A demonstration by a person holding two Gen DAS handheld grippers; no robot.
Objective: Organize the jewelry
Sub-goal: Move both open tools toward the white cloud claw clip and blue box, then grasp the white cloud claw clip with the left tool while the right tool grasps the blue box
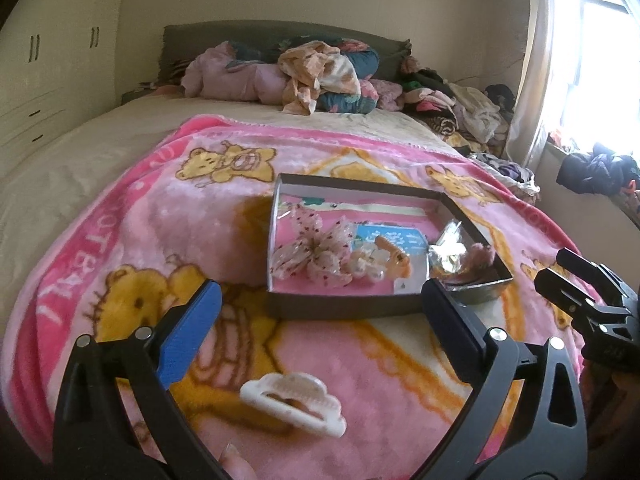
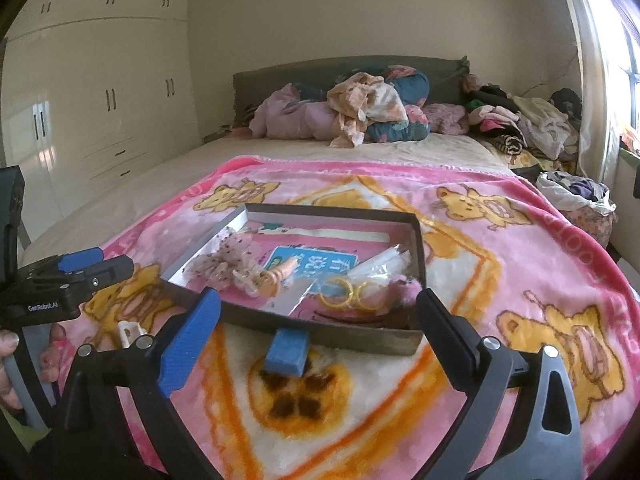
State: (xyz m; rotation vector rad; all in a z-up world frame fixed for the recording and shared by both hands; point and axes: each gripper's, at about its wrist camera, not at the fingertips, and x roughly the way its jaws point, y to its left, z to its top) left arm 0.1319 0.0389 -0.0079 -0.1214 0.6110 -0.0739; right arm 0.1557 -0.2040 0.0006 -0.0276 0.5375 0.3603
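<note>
A shallow dark box [image 1: 344,306] lies on a pink bear blanket [image 1: 120,220]. It holds a sheer dotted bow [image 1: 312,252], an orange clip [image 1: 396,258], a clear bag [image 1: 448,246] and a pink fluffy piece [image 1: 482,252]. My left gripper [image 1: 322,288] is open just short of the box's front wall. A white claw clip [image 1: 294,400] lies on the blanket below its spread fingers, untouched. My right gripper [image 2: 320,298] is open too, in front of the box [image 2: 348,332]. A small blue block [image 2: 288,350] lies between its fingers against the box. Gold bangles [image 2: 352,292] sit inside.
The other gripper shows at each frame's edge: the right one [image 1: 592,308], the left one [image 2: 76,280]. A heap of clothes and bedding [image 1: 304,76] fills the head of the bed. A cream wardrobe [image 2: 100,100] stands left, and a bright window [image 1: 592,60] right.
</note>
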